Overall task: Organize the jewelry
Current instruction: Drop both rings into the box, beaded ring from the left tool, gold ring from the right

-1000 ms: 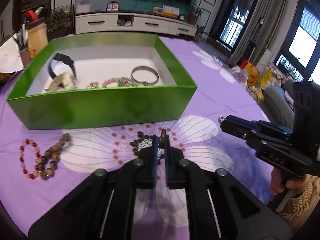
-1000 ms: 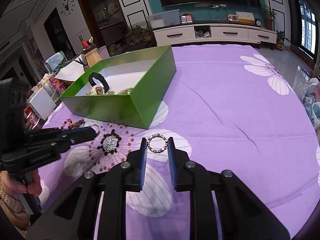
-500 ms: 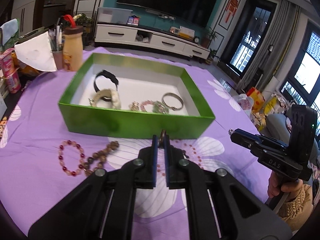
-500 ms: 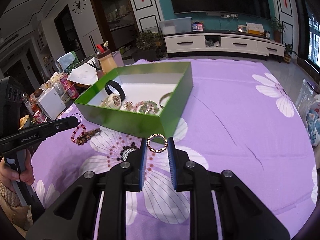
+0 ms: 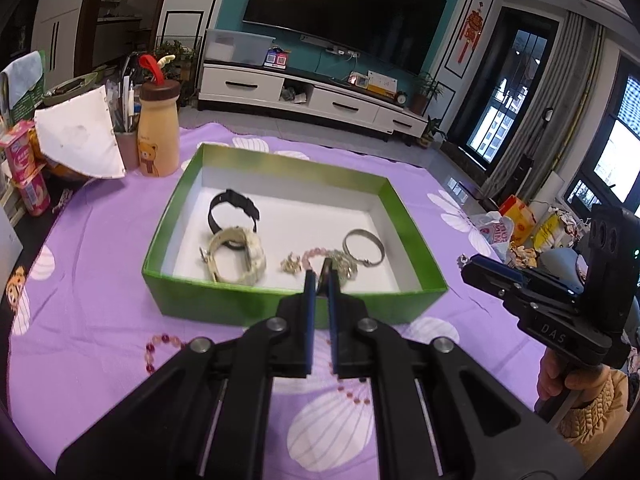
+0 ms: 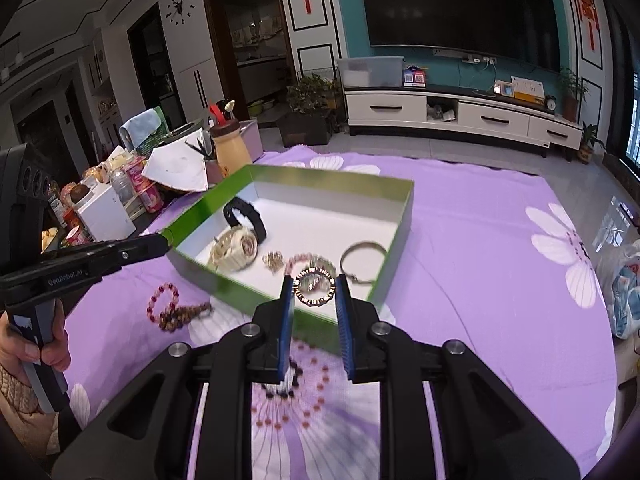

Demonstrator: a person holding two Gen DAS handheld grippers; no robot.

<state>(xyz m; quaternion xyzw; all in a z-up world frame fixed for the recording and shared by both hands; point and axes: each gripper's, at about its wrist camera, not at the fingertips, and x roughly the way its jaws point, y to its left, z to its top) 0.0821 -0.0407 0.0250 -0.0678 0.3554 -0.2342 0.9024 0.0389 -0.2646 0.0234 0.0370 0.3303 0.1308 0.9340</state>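
- Both grippers, raised off the cloth since a second ago, carry pieces toward the green box (image 6: 394, 236).
- Right gripper (image 6: 314, 292): part-closed on a dark-and-gold bracelet (image 6: 315, 289) over the box's near wall.
- Left gripper (image 5: 319, 280): nearly closed on a thin ring-like piece (image 5: 325, 270), seen edge-on.
- Box holds watches (image 5: 236, 256), silver bangle (image 5: 363, 247).
- Two beaded bracelets (image 6: 176, 312) remain on the cloth off the box's near-left corner; the near wall must be cleared.

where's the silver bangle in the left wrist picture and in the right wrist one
Left wrist: the silver bangle lies right of center, in the box's near right corner.
Right wrist: silver bangle lies at center, just right of the gripper tips.
Shared landmark: the green box around it.
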